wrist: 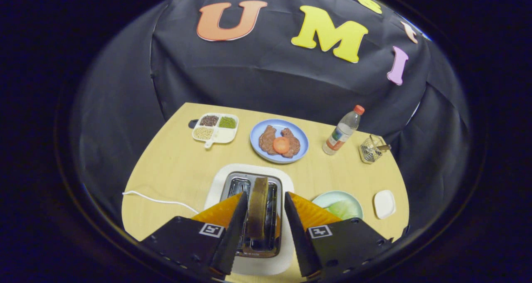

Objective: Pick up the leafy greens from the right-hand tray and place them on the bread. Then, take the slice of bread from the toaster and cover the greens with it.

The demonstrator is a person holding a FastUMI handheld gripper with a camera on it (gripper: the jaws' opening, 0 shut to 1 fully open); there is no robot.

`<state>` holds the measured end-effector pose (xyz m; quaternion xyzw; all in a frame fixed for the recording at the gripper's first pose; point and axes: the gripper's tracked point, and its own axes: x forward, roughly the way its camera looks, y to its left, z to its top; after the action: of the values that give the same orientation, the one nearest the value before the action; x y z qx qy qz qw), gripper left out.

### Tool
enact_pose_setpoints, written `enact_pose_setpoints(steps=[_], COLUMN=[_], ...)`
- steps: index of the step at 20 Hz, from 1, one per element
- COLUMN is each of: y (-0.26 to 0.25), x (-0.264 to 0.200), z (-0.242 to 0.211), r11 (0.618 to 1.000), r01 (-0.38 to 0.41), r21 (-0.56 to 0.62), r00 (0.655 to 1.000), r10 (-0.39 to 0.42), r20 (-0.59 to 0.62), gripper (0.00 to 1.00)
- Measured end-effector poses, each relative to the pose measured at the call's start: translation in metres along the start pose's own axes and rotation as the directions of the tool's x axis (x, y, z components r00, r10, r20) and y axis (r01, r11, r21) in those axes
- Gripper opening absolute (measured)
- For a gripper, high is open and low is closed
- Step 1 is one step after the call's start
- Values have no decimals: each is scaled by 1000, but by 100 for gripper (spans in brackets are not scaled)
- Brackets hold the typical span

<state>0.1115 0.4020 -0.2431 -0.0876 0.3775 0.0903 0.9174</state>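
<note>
I've got the gripper (pixel 264 216) hanging over the toaster (pixel 253 216), fingers spread and straddling the slice of bread (pixel 257 206) that stands on edge in the slot. It holds nothing; I see a gap between the slice and the right finger, while the left finger sits close alongside it. I can't tell whether it touches.

Why it sits like this, as I read it: the slice is upright in the slot, so only its top edge is free to take. Coming from above with one finger on each broad face is the sensible line.

Orientation: the slice's long axis runs along the slot, away from me toward the blue plate (pixel 279 141). Its thin edge faces up and its broad faces look left and right, matching the finger line.

The leafy greens (pixel 343 208) lie in the pale green dish (pixel 332 198) just right of the toaster, beside the right finger. So, judging by that, the greens step looks not yet done. I can't make out a base slice of bread anywhere on the worktop (pixel 174 171); the blue plate beyond carries brown pieces with an orange round on top.

A white cord (pixel 158 200) trails left of the toaster, clear of the fingers.
</note>
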Motion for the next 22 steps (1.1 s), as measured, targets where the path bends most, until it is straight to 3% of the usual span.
enact_pose_setpoints(steps=[3, 5, 6, 8, 18, 22], y=[-1, 4, 3, -1, -38, -69], x=[9, 9, 6, 1, -60, -82], z=[-10, -10, -8, -10, 24, 38], r11=[1000, 999, 999, 999, 981, 974], r01=[10, -14, -25, -39, -135, -135], r21=[21, 33, 33, 15, 140, 184], r00=[998, 998, 998, 997, 991, 990], r10=[-8, 16, 27, 39, 136, 128], r20=[-60, -68, -59, -70, 5, 52], gripper=[49, 35, 22, 16, 15, 15])
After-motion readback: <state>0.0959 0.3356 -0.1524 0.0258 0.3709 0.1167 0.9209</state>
